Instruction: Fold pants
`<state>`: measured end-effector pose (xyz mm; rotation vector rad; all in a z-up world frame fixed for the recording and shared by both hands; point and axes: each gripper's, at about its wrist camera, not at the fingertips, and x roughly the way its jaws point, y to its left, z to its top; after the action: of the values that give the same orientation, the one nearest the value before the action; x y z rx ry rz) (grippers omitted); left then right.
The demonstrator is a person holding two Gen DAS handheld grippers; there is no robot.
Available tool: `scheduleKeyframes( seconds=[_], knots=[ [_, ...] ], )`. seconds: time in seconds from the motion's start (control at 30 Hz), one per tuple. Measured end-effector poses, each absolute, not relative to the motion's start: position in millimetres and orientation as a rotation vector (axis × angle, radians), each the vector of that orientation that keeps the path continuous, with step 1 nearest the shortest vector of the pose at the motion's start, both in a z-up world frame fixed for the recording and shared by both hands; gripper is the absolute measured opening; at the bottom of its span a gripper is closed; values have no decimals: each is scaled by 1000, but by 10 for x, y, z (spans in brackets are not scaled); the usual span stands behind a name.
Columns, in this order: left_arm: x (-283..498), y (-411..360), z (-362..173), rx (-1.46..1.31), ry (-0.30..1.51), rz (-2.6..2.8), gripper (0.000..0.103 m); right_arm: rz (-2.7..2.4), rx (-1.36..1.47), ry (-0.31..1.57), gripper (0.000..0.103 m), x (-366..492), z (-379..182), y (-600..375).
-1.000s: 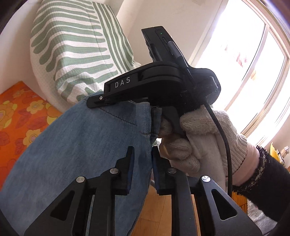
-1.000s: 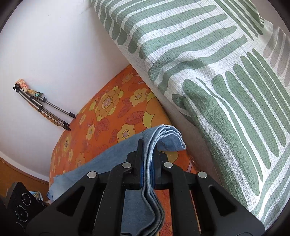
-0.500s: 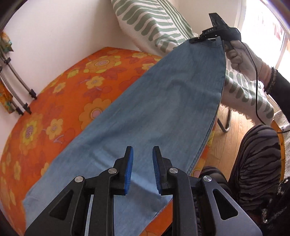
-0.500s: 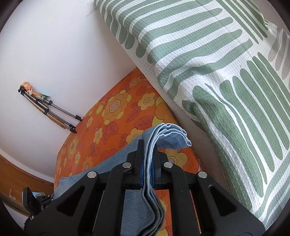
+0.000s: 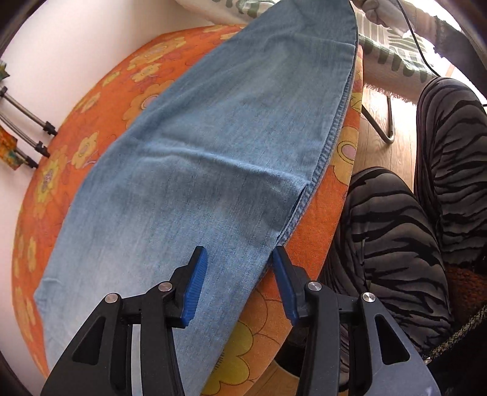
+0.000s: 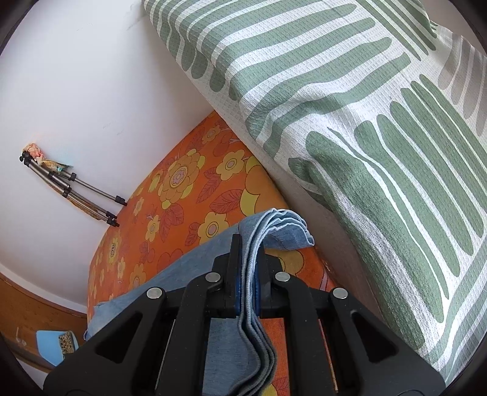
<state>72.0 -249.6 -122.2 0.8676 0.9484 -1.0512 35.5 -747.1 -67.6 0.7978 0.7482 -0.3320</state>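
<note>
Blue denim pants (image 5: 213, 146) lie stretched lengthwise over an orange flowered bed (image 5: 100, 100). My left gripper (image 5: 240, 274) hovers over the near stretch of the pants by their seamed edge; its jaws are opening and the blue pads (image 5: 194, 286) do not press the cloth. In the right wrist view my right gripper (image 6: 247, 274) is shut on the stacked edge of the pants (image 6: 274, 225), several denim layers bunching out past the fingertips. A gloved hand (image 5: 377, 12) at the far end of the pants shows in the left wrist view.
A green-and-white striped pillow (image 6: 350, 115) leans against the white wall right of the pants. Tripod legs (image 6: 76, 189) rest against the wall at the bed's far side. A person's striped trouser legs (image 5: 411, 213) and wooden floor (image 5: 380, 121) border the bed's right edge.
My left gripper let go of the denim near the right gripper, swung along the pants toward their other end, tilted downward, and its jaws widened. The right gripper kept its grip and stayed put.
</note>
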Motion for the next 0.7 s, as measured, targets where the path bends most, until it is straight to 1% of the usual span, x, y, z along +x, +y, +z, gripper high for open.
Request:
scheduleKeyframes(
  seconds=[0.07, 0.17, 0.37, 0.47, 0.6, 0.63, 0.7],
  knots=[
    [708, -2473, -1226, 848, 967, -1097, 21, -335, 802, 749, 6, 360, -684, -7472],
    [695, -2486, -1223, 838, 974, -1113, 12, -340, 793, 752, 6, 372, -674, -7458],
    [768, -2402, -1161, 743, 1021, -1129, 6, -341, 790, 750, 6, 383, -658, -7445],
    [727, -2335, -1145, 746, 1013, -1126, 4, -344, 792, 752, 5, 385, -663, -7455],
    [700, -2306, -1131, 763, 984, -1115, 4, -347, 795, 752, 6, 399, -683, -7467],
    [702, -2322, -1138, 779, 973, -1096, 4, -347, 796, 752, 6, 399, -686, -7469],
    [712, -2358, -1162, 788, 979, -1090, 12, -344, 801, 748, 6, 398, -694, -7475]
  ],
)
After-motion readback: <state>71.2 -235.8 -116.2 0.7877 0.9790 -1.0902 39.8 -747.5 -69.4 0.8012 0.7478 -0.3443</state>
